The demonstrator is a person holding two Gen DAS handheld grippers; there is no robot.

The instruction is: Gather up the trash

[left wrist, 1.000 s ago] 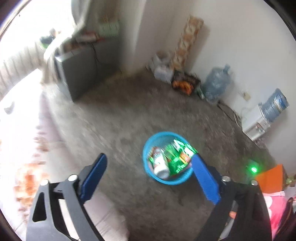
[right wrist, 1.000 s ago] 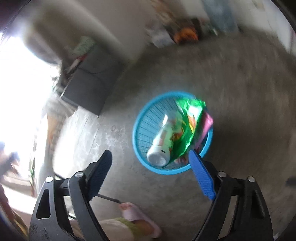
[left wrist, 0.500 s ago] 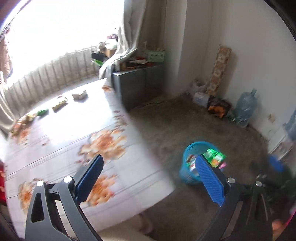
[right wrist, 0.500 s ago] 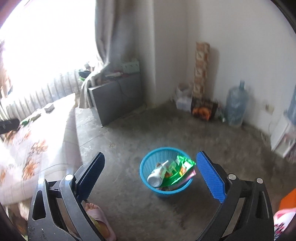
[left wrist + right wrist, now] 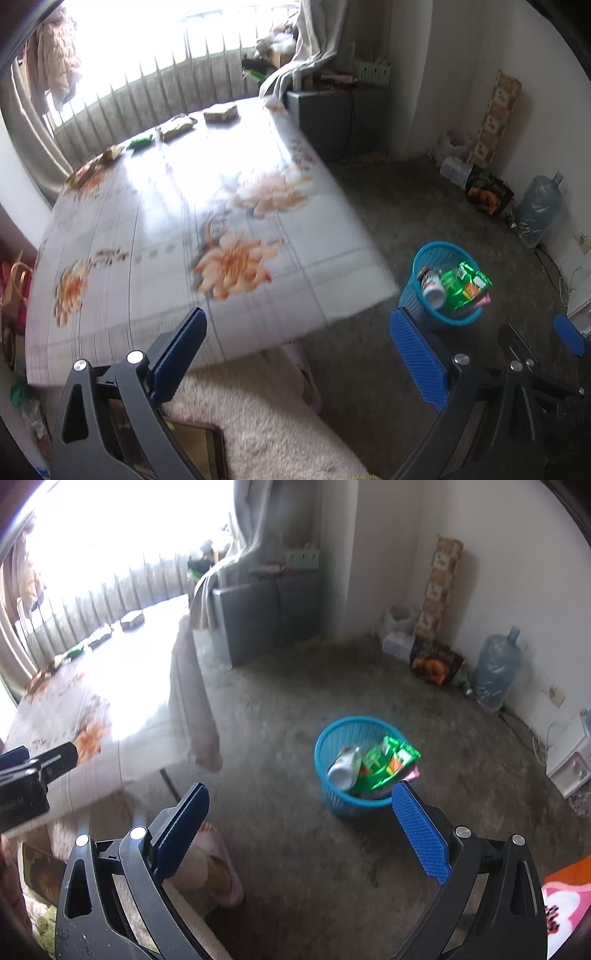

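A blue mesh basket point(image 5: 347, 722) stands on the concrete floor, holding a white bottle point(image 5: 343, 766) and green wrappers point(image 5: 388, 762). My right gripper point(image 5: 301, 827) hangs open and empty, up and back from the basket. In the left wrist view the basket point(image 5: 436, 247) sits right of a table with a floral cloth point(image 5: 229, 258). Several snack packets, one brown point(image 5: 221, 112) and one green point(image 5: 140, 142), lie along the table's far edge. My left gripper point(image 5: 299, 350) is open with nothing between its fingers, over the table's near edge.
A grey cabinet point(image 5: 266, 613) stands by the curtain and window railing. A large water bottle point(image 5: 495, 672), a dark box point(image 5: 434, 662) and bags line the far wall. A slippered foot point(image 5: 218, 871) and a fluffy rug point(image 5: 266, 424) lie below the grippers.
Both views have swung off the basket. The left now looks across the floral table instead of down at the floor. The right has risen and pulled back, so the basket looks smaller.
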